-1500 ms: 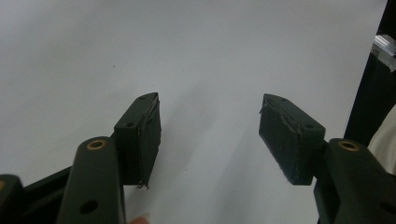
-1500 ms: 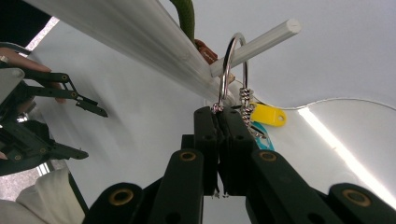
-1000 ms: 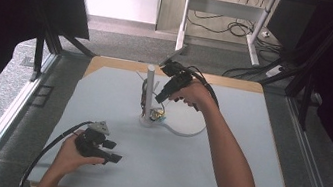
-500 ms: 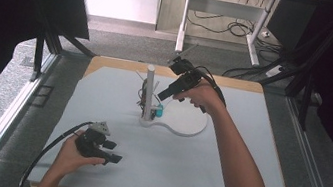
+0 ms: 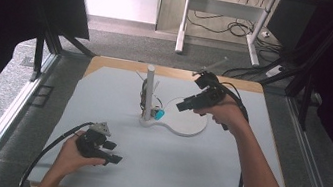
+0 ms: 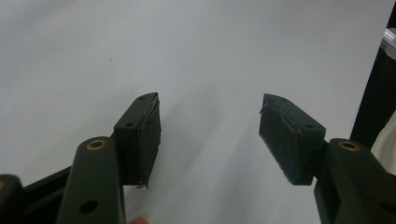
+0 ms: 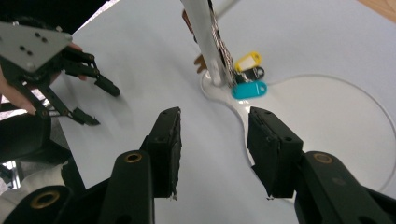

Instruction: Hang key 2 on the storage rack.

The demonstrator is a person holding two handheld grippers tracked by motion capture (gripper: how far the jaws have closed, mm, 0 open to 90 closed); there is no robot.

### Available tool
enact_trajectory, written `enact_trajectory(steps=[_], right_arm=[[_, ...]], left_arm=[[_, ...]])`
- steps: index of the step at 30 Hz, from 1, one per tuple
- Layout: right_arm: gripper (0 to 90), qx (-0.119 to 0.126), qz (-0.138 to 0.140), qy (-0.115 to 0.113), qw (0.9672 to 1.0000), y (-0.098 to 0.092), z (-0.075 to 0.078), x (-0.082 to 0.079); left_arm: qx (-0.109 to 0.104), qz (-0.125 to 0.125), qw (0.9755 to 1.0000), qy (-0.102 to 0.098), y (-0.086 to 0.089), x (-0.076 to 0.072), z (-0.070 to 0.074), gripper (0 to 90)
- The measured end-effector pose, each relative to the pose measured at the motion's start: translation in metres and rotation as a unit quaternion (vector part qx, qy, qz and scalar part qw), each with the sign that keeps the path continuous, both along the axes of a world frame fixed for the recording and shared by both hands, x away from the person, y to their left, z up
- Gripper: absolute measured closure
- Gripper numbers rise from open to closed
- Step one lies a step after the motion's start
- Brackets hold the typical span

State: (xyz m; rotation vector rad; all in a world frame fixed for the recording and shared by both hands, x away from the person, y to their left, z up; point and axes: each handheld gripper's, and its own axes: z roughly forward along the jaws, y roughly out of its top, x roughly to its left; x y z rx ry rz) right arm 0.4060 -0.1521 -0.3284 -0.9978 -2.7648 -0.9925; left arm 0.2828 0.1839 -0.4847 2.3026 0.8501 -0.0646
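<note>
A white stand with an upright post (image 5: 148, 89) rises from a flat white base (image 5: 185, 123) at the table's middle. Key tags hang at the post's foot: a teal one (image 7: 249, 89), a yellow one (image 7: 247, 60) and a black one (image 7: 252, 73); the teal tag (image 5: 159, 114) is also in the high view. My right gripper (image 5: 181, 107) hovers open over the base, right of the post, nothing between its pads (image 7: 169, 147). My left gripper (image 5: 113, 152) rests open near the front left of the mat, its pads (image 6: 148, 135) wide apart and empty.
A light grey mat (image 5: 103, 93) covers the wooden table (image 5: 108, 62). Black cables trail from both grippers. Dark frame rails (image 5: 32, 97) run along both table sides. Desk legs and floor cables (image 5: 225, 27) lie beyond the far edge.
My right gripper has drawn back to the right and away from the post, over the round part of the base. The left gripper has stayed put.
</note>
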Motion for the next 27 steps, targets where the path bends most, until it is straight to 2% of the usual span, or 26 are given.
enact_trajectory(steps=[2, 7, 9, 14, 20, 23, 27], right_arm=[[54.6, -0.002, -0.008, -0.005, 1.0, -0.012, -0.005, -0.006], [53.4, -0.003, -0.019, -0.034, 0.9993, -0.038, -0.019, -0.027], [53.0, 0.008, -0.022, -0.042, 0.9988, -0.049, -0.028, -0.037], [53.0, 0.045, -0.048, -0.039, 0.997, -0.081, -0.06, -0.056], [52.9, 0.053, -0.08, -0.039, 0.9946, -0.105, -0.091, -0.069], [52.0, 0.049, -0.089, -0.045, 0.9938, -0.109, -0.096, -0.071], [47.6, 0.061, -0.099, -0.06, 0.9914, -0.11, -0.092, -0.074]], left_arm=[[0.001, 0.001, 1.0, 0.001, 0.0, 0.0, 0.001, 39.0], [-0.004, 0.007, 1.0, -0.001, 0.001, -0.001, 0.001, 38.9], [0.001, 0.002, 1.0, -0.002, 0.001, -0.001, 0.001, 38.9], [0.005, 0.004, 1.0, 0.0, 0.0, -0.002, 0.0, 38.8], [0.004, 0.006, 1.0, 0.0, 0.0, -0.002, 0.0, 38.7], [0.005, 0.007, 1.0, 0.0, 0.0, -0.002, 0.0, 38.6], [0.005, 0.009, 0.9999, -0.003, 0.001, -0.003, 0.001, 38.3]])
